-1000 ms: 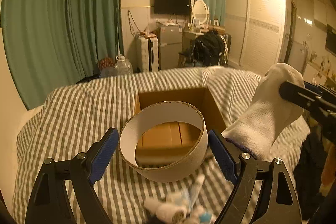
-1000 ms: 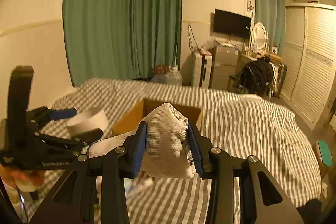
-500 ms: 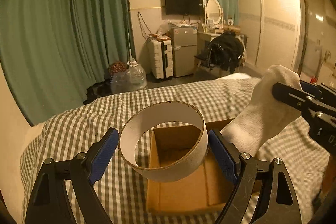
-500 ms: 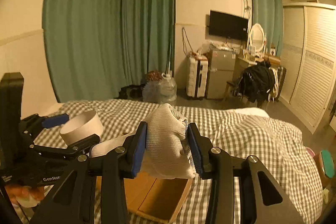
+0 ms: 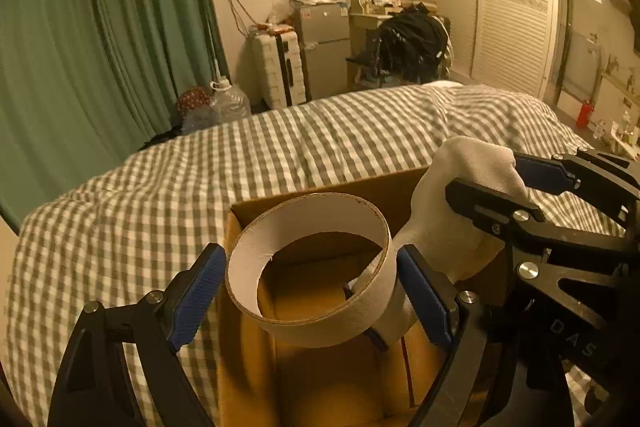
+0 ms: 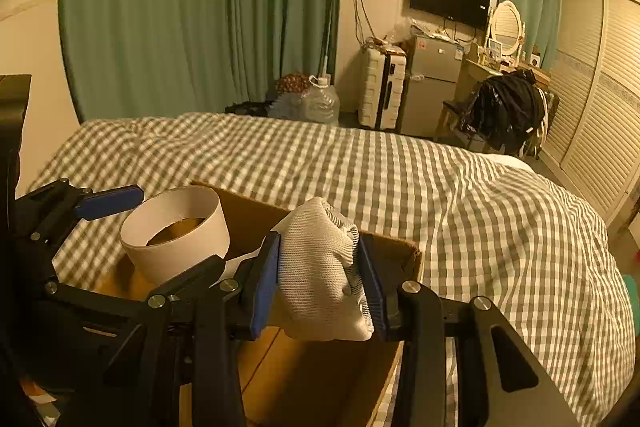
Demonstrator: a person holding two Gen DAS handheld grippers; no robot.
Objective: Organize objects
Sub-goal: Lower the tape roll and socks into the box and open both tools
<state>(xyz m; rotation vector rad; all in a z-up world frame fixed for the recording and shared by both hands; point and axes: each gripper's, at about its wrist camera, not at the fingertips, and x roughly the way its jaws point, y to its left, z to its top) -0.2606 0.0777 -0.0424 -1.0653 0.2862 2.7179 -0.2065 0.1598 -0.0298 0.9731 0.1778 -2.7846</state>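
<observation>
My left gripper (image 5: pixel 310 287) is shut on a wide white cardboard ring (image 5: pixel 312 303) and holds it over the open cardboard box (image 5: pixel 320 379) on the bed. The ring also shows in the right wrist view (image 6: pixel 176 231). My right gripper (image 6: pixel 318 287) is shut on a white sock (image 6: pixel 320 279) and holds it above the box (image 6: pixel 316 387), just right of the ring. In the left wrist view the sock (image 5: pixel 452 223) hangs down into the box beside the ring, with my right gripper (image 5: pixel 520 187) at its top.
The box sits on a bed with a grey-and-white checked cover (image 6: pixel 400 167). Green curtains (image 6: pixel 200 7), a white suitcase (image 6: pixel 380 91), a small fridge (image 6: pixel 432 79), a water jug (image 6: pixel 322 99) and a wardrobe (image 6: pixel 600 87) stand beyond the bed.
Both grippers have come down and forward over the box with the ring and sock still held. The sock now hangs inside the box next to the ring.
</observation>
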